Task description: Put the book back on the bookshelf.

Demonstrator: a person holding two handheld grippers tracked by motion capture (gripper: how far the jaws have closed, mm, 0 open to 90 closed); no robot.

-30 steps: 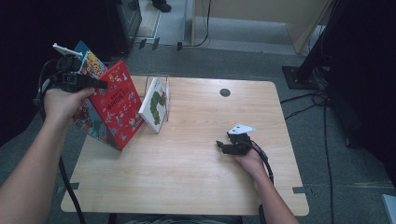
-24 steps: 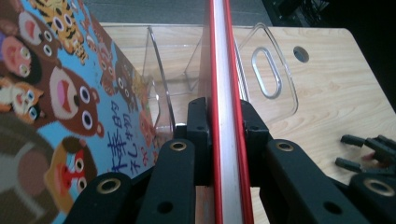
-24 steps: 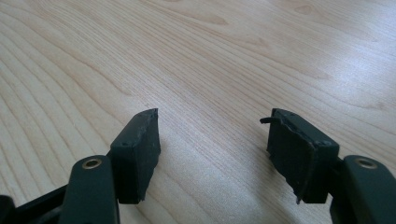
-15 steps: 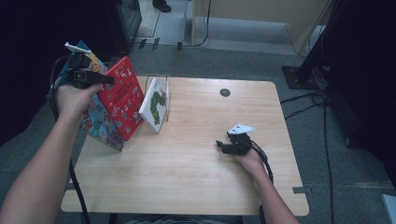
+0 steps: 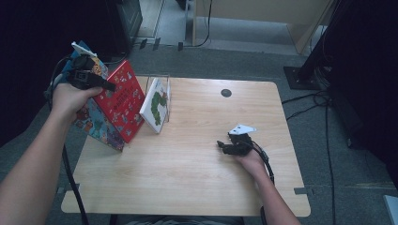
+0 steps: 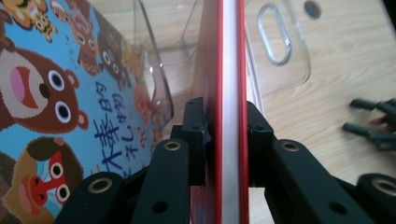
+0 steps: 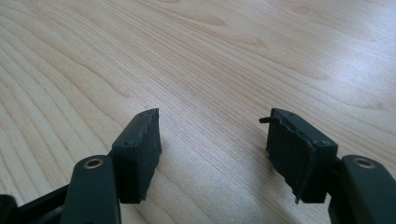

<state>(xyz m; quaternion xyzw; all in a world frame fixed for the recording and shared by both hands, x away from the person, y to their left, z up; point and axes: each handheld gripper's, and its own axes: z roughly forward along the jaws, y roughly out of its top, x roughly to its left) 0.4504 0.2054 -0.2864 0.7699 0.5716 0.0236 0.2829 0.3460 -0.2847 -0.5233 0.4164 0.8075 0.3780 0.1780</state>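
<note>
The left gripper (image 6: 224, 140) pinches the red book (image 5: 123, 101), its jaws just loosening. The book now stands steeper at upper left, nearly placed. The right gripper (image 7: 212, 140) rests open.

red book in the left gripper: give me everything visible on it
The red book is a thin hardcover: red cover with small multicoloured pictures and white lettering, white page block between red boards in the left gripper view. It stands tilted at the table's left edge, leaning over a blue animal picture book. The left gripper straddles its upper edge, one pad against each cover; its jaws have just been opening slightly. A clear plastic book stand sits just beyond.
</note>
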